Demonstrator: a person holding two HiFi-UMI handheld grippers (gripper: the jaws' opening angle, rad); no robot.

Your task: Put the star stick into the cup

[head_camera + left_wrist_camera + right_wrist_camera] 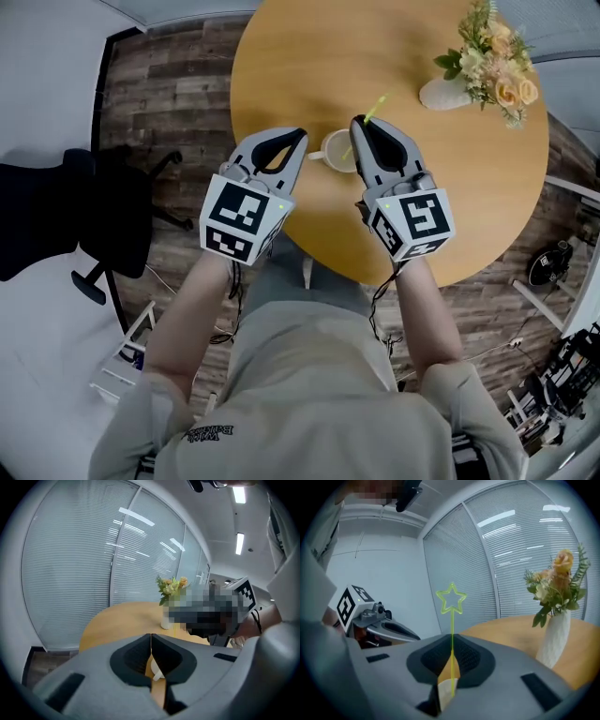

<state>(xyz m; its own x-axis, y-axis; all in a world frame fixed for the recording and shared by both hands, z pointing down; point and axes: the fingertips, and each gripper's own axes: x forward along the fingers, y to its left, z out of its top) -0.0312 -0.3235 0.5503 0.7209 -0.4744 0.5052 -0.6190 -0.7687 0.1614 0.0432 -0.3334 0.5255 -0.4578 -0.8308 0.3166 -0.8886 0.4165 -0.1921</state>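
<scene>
Your left gripper (298,133) sits over the near edge of the round wooden table (281,56). Its jaws are pressed together with nothing between them. In its own view (151,637) the tips meet along one thin seam, and the cup's white handle (157,672) shows just below.

The white cup (335,150) stands between your two grippers, just beside both sets of tips, with its handle turned toward the left one. There is one cup and one star stick.

The yellow-green star stick (373,110) is pinched in your right gripper (357,122). It slants up and away past the tips, and its lower end reaches down over the cup's mouth. From the head view I can't tell whether that end touches the inside of the cup or hangs just above it.

In the right gripper view the jaws (451,639) are closed onto the thin shaft (452,623). The open star outline stands clear above them and the cup's pale rim (444,689) shows beneath.

Farther right, well apart from the cup, stands a single white vase (445,94) of flowers (495,58).
</scene>
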